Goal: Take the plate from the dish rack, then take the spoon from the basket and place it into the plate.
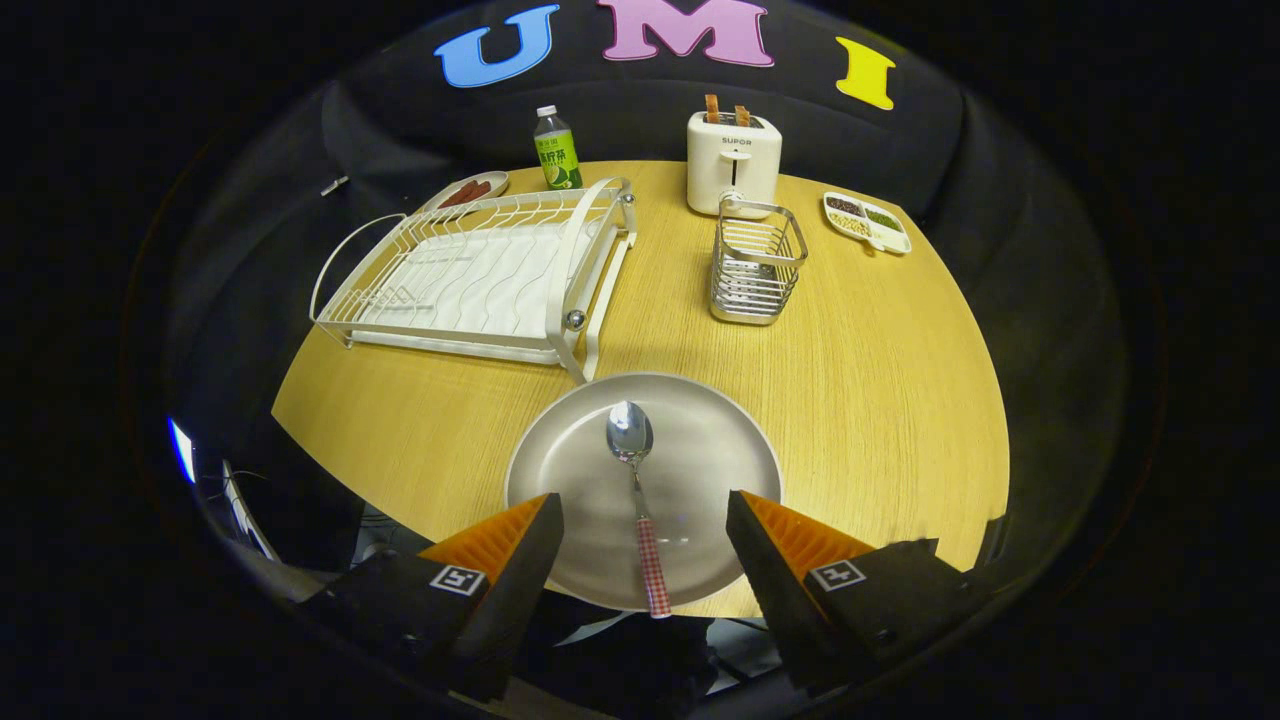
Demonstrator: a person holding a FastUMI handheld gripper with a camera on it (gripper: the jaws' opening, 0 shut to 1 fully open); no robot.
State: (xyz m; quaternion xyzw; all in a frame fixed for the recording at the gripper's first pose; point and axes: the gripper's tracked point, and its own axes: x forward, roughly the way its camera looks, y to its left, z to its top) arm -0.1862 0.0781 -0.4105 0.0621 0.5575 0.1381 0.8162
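Wooden counter point(880, 400) carries plate point(700, 450) low-centre; spoon point(632, 450) rests inside, task apparently done, so jaws point(645, 520) gape wide, empty.

"SUPOR" on toaster point(733, 160); bottle point(556, 149) label illegible

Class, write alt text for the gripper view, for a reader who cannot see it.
A spoon lies in a grey plate on a wooden table, between the spread fingers of the open gripper, which touch nothing. Beyond the plate stand an empty dish rack, a wire basket, a toaster and a bottle.
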